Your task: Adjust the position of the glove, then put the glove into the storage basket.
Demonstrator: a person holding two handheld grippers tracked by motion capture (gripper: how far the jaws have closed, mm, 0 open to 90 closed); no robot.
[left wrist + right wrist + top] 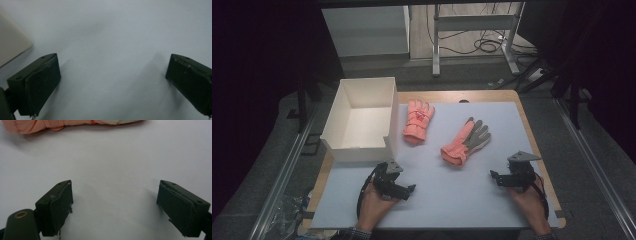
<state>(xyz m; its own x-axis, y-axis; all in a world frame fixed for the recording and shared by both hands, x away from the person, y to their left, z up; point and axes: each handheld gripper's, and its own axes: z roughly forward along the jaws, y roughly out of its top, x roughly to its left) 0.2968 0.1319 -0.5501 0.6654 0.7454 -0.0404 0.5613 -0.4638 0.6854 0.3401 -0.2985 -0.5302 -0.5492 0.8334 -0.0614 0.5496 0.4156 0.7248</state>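
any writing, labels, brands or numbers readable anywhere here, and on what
None can be read.
The white box has plain walls with no print.
The glove beside the box has a small red mark on its back, too small to read as text or a logo.
The glove with the grey palm shows no lettering.
The left gripper and right gripper bear no readable marks.
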